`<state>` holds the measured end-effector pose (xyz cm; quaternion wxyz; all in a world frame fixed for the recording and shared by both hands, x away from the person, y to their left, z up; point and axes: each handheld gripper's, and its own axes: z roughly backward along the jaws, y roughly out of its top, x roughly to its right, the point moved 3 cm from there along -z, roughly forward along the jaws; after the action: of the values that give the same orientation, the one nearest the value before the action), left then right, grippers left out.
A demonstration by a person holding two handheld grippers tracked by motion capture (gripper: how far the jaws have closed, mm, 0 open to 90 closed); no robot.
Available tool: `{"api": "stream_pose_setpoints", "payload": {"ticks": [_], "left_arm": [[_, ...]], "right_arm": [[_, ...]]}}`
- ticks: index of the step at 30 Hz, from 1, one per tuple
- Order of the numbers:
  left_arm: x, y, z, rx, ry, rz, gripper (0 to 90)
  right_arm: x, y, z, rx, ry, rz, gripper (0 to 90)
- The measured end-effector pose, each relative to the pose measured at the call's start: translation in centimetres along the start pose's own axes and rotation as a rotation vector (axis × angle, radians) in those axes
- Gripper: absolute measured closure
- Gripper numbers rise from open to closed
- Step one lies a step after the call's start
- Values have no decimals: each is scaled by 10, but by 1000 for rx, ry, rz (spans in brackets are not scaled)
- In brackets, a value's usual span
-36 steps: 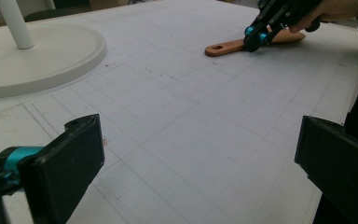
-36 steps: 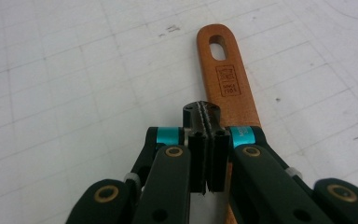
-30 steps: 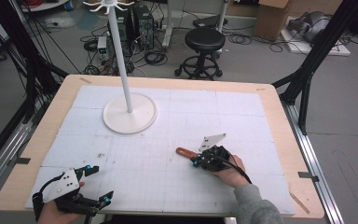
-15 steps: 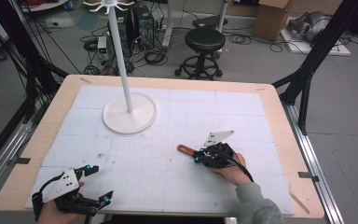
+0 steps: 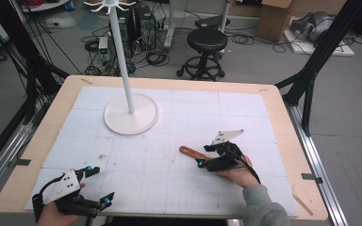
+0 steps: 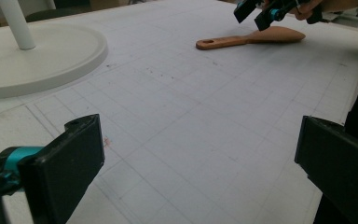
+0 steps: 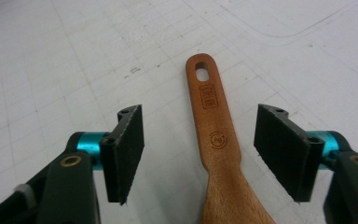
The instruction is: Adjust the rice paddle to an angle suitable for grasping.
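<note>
Wooden spatula point(image 7: 216, 140) lies untouched between the just-parted right fingers point(image 7: 286, 149).

Place: a lab.
Floor: tangled black cables point(image 5: 155, 56), round black stool point(image 5: 208, 40).
Frame: black metal struts point(image 5: 320, 52) beside the pale wooden counter point(image 5: 283, 110).

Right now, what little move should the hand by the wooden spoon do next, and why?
Probably lift the right gripper straight up and away. Its jaws have just been opening, and the wooden spatula lies flat on the white mat between the pads, touching neither, so it looks released.
</note>
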<state>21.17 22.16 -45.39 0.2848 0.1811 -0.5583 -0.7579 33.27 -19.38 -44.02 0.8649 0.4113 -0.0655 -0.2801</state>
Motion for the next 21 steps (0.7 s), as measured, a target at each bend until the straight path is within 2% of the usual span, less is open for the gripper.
{"api": "stream_pose_setpoints", "payload": {"ticks": [2,7,9,13,15,21], "left_arm": [[0,0,0,1,0,0,18],[0,-1,0,-1,-2,4,19],[0,-1,0,0,-1,3,19],[1,-2,1,-7,2,3,19],[1,-2,2,-11,4,3,18],[2,-4,5,-4,21,14,19]], "right_arm": [[1,1,4,14,-3,10,282],[2,6,13,49,-12,33,79],[1,9,15,55,-29,61,0],[1,14,19,56,-26,91,0],[3,15,20,48,-30,97,0],[7,16,16,23,-4,101,0]]}}
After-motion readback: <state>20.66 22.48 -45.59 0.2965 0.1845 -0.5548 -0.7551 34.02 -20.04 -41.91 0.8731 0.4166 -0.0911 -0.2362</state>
